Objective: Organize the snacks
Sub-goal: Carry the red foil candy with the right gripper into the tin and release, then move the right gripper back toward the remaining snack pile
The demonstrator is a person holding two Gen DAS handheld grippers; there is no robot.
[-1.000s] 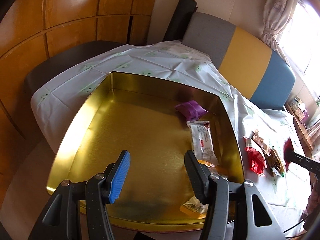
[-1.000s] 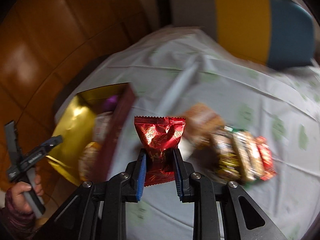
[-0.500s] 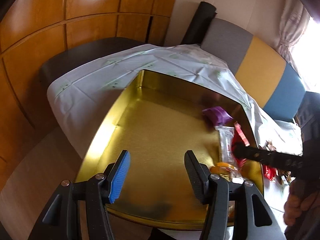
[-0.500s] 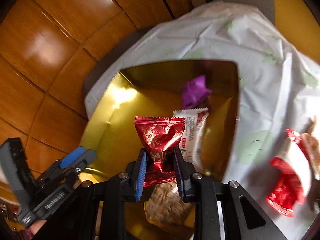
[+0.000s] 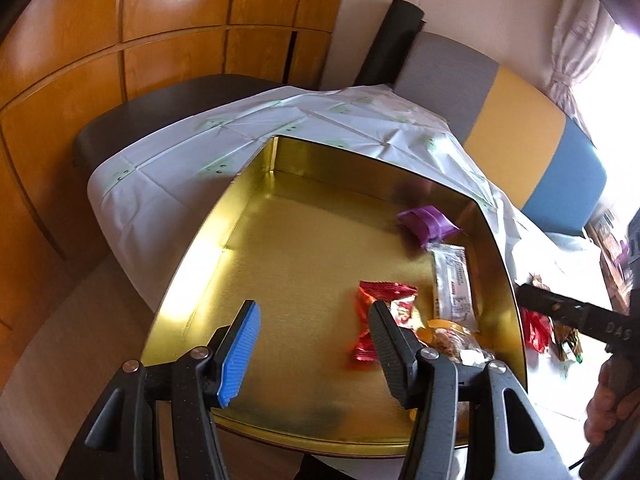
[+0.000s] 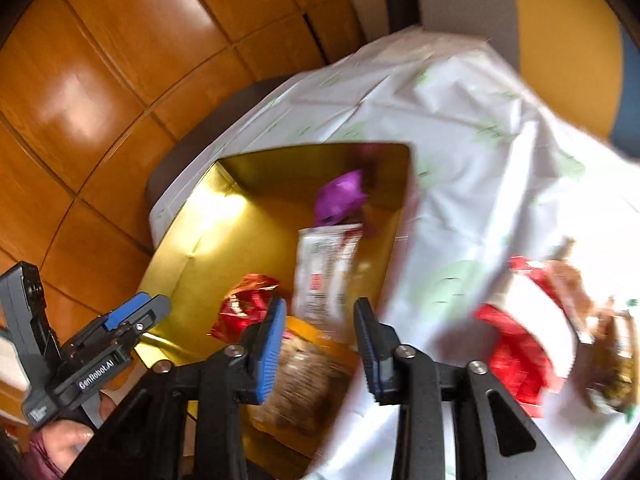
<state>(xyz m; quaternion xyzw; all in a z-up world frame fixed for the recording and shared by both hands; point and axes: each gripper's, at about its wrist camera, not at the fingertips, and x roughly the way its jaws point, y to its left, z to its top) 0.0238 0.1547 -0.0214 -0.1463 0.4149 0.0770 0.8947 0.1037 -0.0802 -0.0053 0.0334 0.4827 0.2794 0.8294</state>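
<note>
The red snack packet (image 5: 384,320) lies loose on the floor of the gold tin (image 5: 280,264), lower centre-right of the left wrist view, beside a white packet (image 5: 452,280), an orange one (image 5: 452,338) and a purple one (image 5: 428,222). The right tongs (image 6: 320,344) are spread wide and grasp nothing, apparently because the packet is delivered. The left tongs (image 5: 316,344) hang released above the tin's near edge. More snacks (image 6: 516,344) wait on the white-clothed worktop (image 6: 460,152) at lower right, with the tin's wall between them and the tin's floor.
</note>
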